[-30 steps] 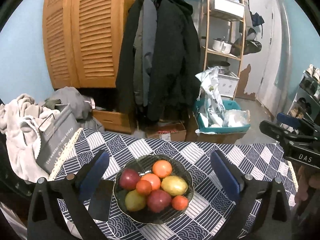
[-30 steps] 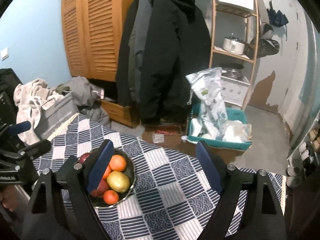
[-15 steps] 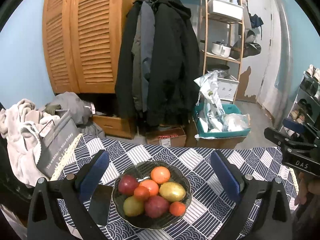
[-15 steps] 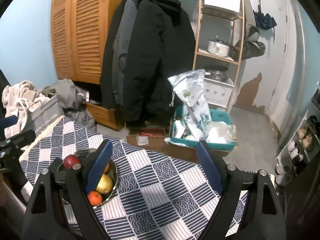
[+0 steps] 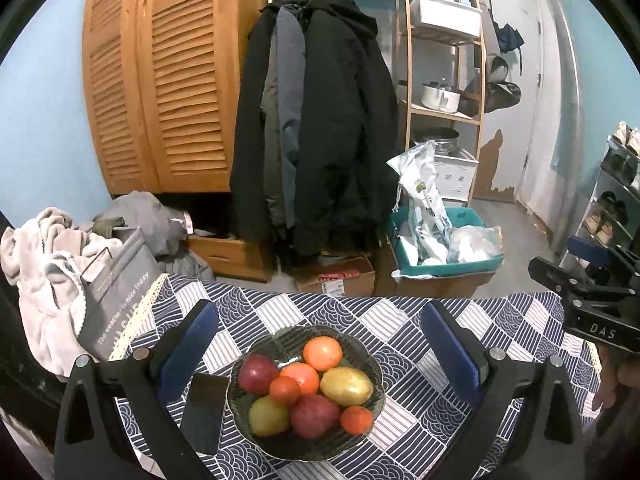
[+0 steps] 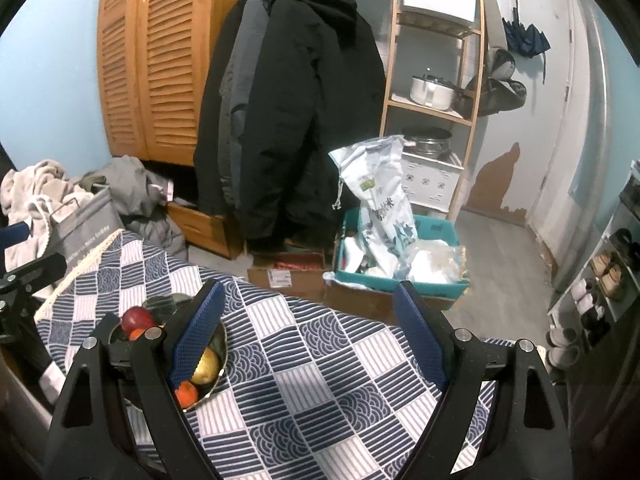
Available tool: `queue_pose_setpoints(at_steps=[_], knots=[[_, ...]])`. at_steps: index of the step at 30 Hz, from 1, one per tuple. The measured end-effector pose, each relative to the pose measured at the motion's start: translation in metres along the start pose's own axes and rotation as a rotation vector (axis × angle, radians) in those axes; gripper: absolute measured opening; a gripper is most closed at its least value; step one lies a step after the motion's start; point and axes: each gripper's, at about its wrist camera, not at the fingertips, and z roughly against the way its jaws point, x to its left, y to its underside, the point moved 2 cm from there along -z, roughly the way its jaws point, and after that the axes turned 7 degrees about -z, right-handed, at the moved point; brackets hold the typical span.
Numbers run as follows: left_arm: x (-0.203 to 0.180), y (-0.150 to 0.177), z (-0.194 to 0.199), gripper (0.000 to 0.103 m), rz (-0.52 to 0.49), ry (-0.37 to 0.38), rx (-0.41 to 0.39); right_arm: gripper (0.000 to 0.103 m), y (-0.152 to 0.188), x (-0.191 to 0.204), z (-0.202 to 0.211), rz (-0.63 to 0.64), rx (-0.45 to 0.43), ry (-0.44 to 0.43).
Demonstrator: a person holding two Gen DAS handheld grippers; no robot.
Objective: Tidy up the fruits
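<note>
Both the left gripper and right gripper are hanging spread wide, gripping nothing. A grey bag at the table's left edge is reading "The weather is nice today".

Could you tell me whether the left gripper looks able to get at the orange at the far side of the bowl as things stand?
Probably yes: the left gripper is open and empty, the orange sits uncovered on top of the pile in the bowl, and nothing lies between them.
</note>
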Motion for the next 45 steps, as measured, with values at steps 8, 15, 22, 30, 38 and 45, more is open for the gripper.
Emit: queue_pose_setpoints(at_steps=[8, 15, 22, 30, 38, 45], knots=[[0.001, 0.000, 0.000, 0.102, -0.001, -0.007, 0.001, 0.085, 0.000, -0.004, 0.000, 0.000, -0.002, 0.006], [0.001, -0.001, -0.001, 0.102, -0.001, -0.013, 0.005, 0.085, 0.001, -0.006, 0.001, 0.002, -0.001, 0.007], [0.001, 0.000, -0.001, 0.102, 0.002, -0.021, 0.006, 0.085, 0.001, -0.009, 0.002, 0.004, -0.003, 0.011], [0.003, 0.000, -0.003, 0.102, 0.010, -0.031, 0.008, 0.085, 0.002, -0.013, 0.003, 0.004, -0.005, 0.015], [0.003, 0.001, -0.002, 0.102, 0.010, -0.035, 0.007, 0.085, 0.001, -0.014, 0.004, 0.007, -0.007, 0.016], [0.004, 0.000, -0.001, 0.102, 0.010, -0.045, 0.007, 0.085, 0.001, -0.014, 0.004, 0.007, -0.006, 0.015]])
